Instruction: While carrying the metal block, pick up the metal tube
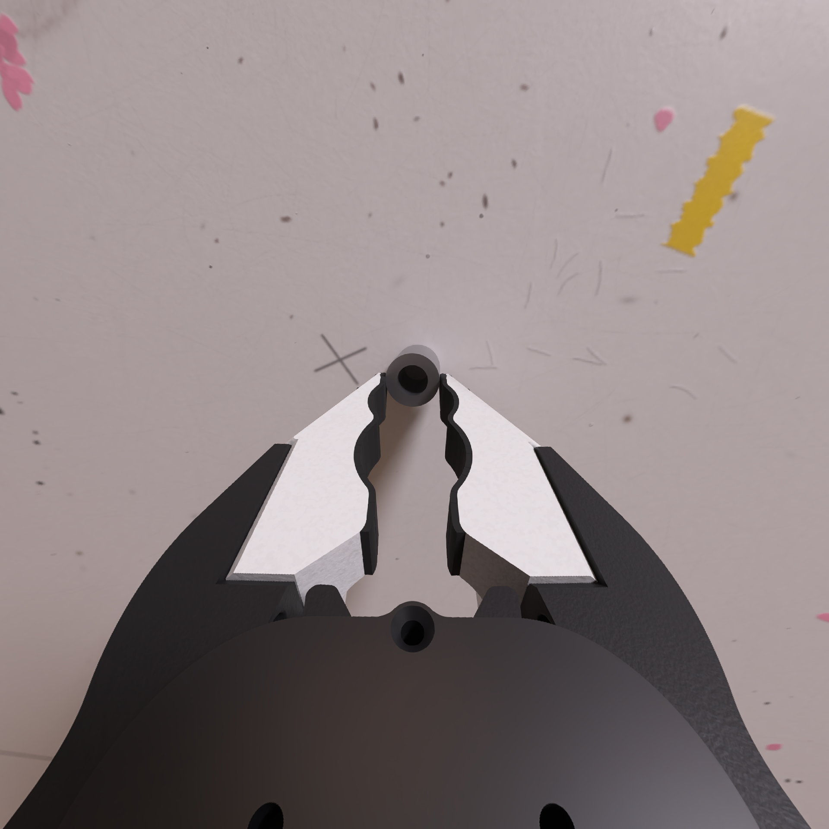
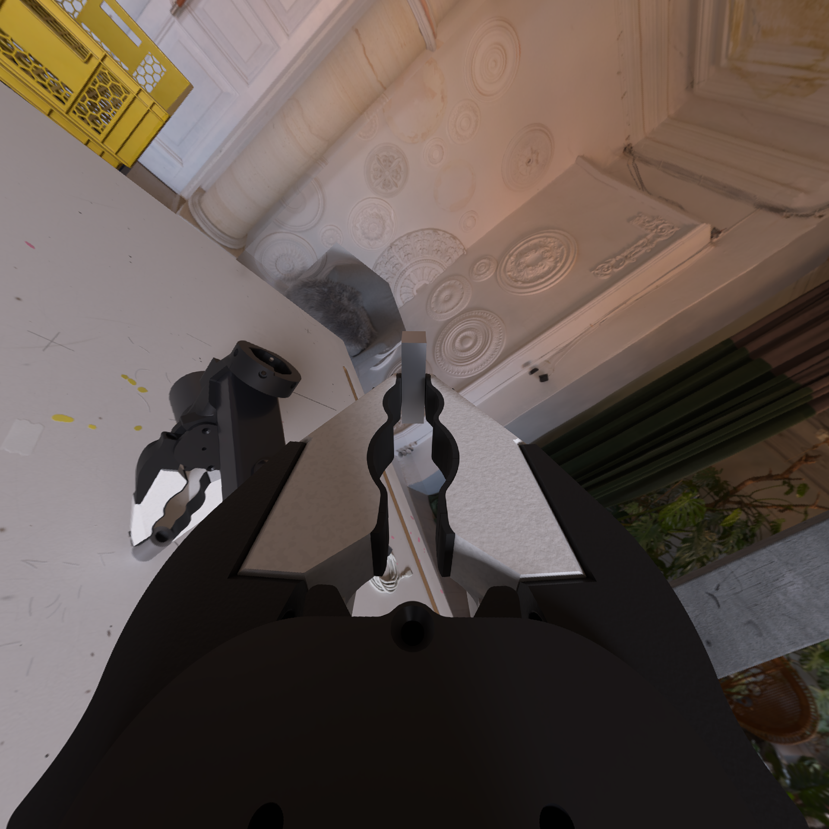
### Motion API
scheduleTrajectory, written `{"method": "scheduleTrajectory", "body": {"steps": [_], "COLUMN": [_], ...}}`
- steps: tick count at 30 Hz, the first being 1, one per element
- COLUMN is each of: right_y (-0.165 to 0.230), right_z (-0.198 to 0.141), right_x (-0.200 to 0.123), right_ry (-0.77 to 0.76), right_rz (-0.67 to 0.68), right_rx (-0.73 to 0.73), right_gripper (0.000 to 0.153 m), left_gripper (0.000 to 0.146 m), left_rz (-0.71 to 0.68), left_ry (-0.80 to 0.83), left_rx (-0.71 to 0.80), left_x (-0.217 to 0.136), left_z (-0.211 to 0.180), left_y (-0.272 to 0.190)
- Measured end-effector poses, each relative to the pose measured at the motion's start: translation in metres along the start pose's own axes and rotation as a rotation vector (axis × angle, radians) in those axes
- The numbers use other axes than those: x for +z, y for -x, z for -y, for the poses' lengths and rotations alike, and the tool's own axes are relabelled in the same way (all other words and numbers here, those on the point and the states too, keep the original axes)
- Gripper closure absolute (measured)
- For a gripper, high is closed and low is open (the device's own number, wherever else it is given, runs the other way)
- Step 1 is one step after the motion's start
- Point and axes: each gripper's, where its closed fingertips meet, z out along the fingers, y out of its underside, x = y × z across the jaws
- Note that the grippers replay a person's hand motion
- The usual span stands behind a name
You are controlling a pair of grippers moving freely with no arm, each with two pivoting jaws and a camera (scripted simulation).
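— Metal tube (image 1: 412, 379): where is it?
— At the middle of the left wrist view, seen end-on, its dark bore facing the camera. It sits on the pale worktop (image 1: 179, 224), right at the tips of the left claw (image 1: 412, 381).

— Any containers?
— One yellow crate (image 2: 85, 76) with honeycomb walls, at the upper left of the right wrist view. Its inside is hidden.

— How does the left claw stand?
— Narrowed around the tube, one black pad (image 1: 381, 394) at each side of it and touching or very nearly so; whether it truly grips I cannot tell.

— And the right claw (image 2: 412, 390)?
— Closed on the metal block (image 2: 413, 381), a slim grey bar standing upright between its tips, held up in front of the ornamented wall.

— What lies around the tube?
— A pencilled cross (image 1: 341, 359) just to its left, a jagged yellow strip (image 1: 717, 184) at upper right, pink spots (image 1: 13, 76) at upper left, well apart.
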Motion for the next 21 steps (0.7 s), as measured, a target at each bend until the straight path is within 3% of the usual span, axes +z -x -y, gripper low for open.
{"method": "scheduleTrajectory", "body": {"steps": [4, 8, 12, 16, 21], "right_y": [-0.002, 0.006, 0.031, 0.066, 0.078], "right_z": [-0.009, -0.029, -0.047, -0.071, -0.082], "right_x": [-0.01, -0.018, -0.01, 0.007, 0.024], "right_ry": [0.003, 0.075, 0.211, 0.405, 0.459], "right_rz": [0.029, 0.139, 0.305, 0.475, 0.527], "right_rx": [0.084, 0.233, 0.401, 0.411, 0.459], "right_gripper": [0.144, 0.144, 0.144, 0.144, 0.144], "left_gripper": [0.124, 0.124, 0.124, 0.124, 0.124], "left_rz": [0.117, 0.059, 0.039, 0.024, 0.009], "left_ry": [-0.014, -0.379, -0.736, -0.912, -0.946], "left_rx": [0.024, -0.016, 0.112, 0.138, 0.157], "left_x": [-0.02, -0.082, -0.126, -0.136, -0.135], "left_z": [-0.001, 0.024, 0.042, 0.051, 0.053], "left_y": [0.019, 0.023, 0.014, 0.012, 0.009]}}
